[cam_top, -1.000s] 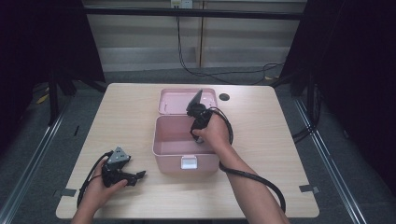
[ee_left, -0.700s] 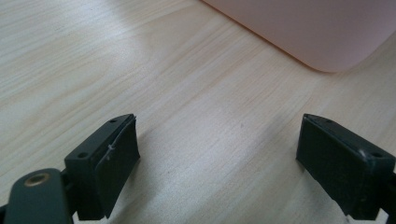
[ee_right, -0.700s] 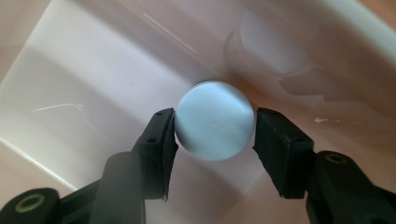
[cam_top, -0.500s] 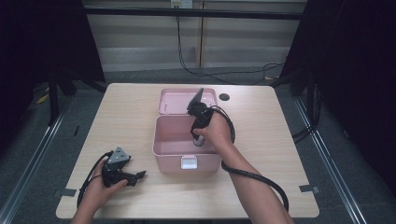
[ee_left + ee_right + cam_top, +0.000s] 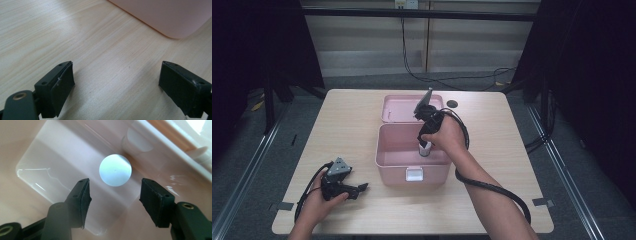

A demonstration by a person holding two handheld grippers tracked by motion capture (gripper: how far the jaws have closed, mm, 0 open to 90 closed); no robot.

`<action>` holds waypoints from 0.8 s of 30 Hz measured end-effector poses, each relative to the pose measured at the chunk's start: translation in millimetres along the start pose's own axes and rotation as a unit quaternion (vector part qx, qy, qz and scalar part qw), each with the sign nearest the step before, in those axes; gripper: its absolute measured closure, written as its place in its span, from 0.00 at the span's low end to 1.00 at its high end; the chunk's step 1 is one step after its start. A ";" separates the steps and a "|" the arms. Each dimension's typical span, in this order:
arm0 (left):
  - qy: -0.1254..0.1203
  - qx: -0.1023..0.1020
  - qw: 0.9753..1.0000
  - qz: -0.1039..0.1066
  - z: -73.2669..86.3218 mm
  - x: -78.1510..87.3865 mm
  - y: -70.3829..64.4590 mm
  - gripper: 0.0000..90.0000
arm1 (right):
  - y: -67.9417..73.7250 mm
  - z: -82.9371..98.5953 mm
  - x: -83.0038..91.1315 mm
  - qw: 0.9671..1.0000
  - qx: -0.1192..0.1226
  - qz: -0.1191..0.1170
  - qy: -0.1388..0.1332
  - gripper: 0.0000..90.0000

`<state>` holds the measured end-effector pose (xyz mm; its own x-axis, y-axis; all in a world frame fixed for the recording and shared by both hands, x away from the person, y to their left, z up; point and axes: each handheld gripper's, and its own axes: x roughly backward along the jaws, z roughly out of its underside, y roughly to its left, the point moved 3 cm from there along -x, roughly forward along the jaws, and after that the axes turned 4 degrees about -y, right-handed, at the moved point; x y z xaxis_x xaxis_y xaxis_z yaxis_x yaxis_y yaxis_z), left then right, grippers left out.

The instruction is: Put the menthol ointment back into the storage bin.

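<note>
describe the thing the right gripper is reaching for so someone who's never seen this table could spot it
Start at the pink box standing open in the middle of the wooden table, lid tipped back behind it. The right gripper points down into it, jaws apart, and just beyond them sits a small cylinder. From above its top is a pale bluish-white disc, the one non-pink item on the box's floor.
</note>
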<state>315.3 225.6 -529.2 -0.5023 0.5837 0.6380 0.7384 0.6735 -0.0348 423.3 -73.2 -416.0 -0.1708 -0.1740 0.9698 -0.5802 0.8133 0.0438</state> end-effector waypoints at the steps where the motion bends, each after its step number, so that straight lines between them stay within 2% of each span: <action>1: 0.000 0.000 1.000 0.000 0.0 0.0 0.0 0.14 | 0.4 0.0 1.3 1.000 0.003 -0.002 -0.001 0.44; 14: 0.000 -0.002 1.000 -0.002 0.0 -0.2 -0.3 0.14 | 10.7 3.9 16.7 0.999 0.030 -0.020 -0.001 0.33; 24: 0.000 0.000 1.000 -0.001 0.0 0.0 0.0 0.14 | 8.8 9.8 32.0 0.998 0.060 -0.021 -0.004 0.29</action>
<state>315.2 225.5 -529.2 -0.5045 0.5821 0.6377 0.7372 0.6748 -0.0328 405.0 -77.1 -386.9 -0.1506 -0.2120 0.9656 -0.6781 0.7329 0.0552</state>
